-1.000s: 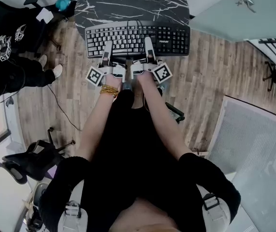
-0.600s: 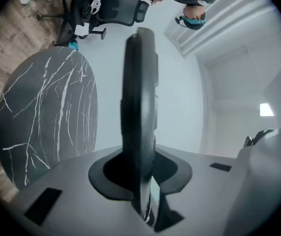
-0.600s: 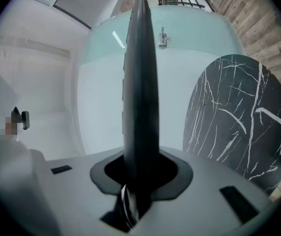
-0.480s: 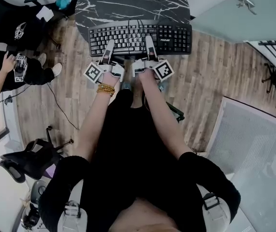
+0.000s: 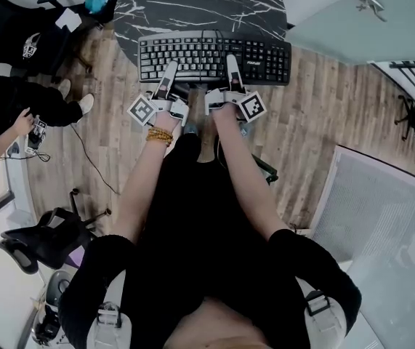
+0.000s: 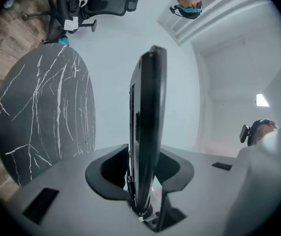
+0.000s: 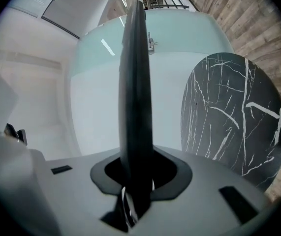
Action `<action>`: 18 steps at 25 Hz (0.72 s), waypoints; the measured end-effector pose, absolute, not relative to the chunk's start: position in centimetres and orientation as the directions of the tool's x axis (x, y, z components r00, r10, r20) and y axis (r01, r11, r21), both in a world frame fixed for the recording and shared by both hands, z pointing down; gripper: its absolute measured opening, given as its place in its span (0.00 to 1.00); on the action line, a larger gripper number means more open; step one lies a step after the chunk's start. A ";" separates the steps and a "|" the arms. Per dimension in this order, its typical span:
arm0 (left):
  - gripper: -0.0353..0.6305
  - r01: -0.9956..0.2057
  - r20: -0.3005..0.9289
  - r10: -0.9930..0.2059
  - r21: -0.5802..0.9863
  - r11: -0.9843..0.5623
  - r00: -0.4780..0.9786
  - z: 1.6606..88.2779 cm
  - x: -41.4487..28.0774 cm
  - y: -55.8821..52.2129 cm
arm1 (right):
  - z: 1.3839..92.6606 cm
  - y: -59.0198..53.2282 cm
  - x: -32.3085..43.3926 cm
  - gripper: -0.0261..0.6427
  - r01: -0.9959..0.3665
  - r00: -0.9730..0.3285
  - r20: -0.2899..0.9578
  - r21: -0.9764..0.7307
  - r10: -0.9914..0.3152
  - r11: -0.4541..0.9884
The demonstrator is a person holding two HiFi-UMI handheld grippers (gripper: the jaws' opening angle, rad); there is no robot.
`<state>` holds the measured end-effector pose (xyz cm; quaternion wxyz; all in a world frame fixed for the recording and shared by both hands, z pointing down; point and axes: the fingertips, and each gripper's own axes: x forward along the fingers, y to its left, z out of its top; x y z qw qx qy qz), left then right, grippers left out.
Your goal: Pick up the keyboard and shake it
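Observation:
A black keyboard (image 5: 214,57) hangs level above the near edge of the round black marble table (image 5: 200,6), held by its front edge. My left gripper (image 5: 169,75) grips it left of centre and my right gripper (image 5: 231,67) right of centre. In the left gripper view the keyboard (image 6: 147,132) stands edge-on between the jaws of the left gripper (image 6: 141,195), which have just been opening while it stays between them. In the right gripper view the keyboard (image 7: 134,107) sits the same way in the right gripper (image 7: 135,191), whose jaws have been closing on it.
The table (image 6: 42,117) lies well off from the keyboard. A black office chair (image 5: 40,27) stands at the back left, and a person's hand (image 5: 24,122) holds a device at the left. Another chair base (image 5: 40,242) is at the lower left. Wood floor surrounds the table.
The keyboard and both grippers have shifted a little to the right and away from me. The person at the left has lowered their hand with the device.

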<state>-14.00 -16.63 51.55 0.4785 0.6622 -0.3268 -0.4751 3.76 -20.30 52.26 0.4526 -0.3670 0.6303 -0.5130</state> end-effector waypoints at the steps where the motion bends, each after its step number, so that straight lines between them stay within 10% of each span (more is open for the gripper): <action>1: 0.23 0.022 -0.314 -0.888 0.945 -0.326 0.335 51.6 -14.0 -16.5 | 52.3 -20.3 3.9 0.18 0.004 -0.314 -0.192 -0.980 -0.930 0.201; 18: 0.26 -0.347 -0.153 -0.806 0.846 -0.406 0.572 50.6 -14.2 -12.9 | 49.7 -23.7 9.0 0.18 0.017 -0.218 -0.236 -0.971 -0.947 0.238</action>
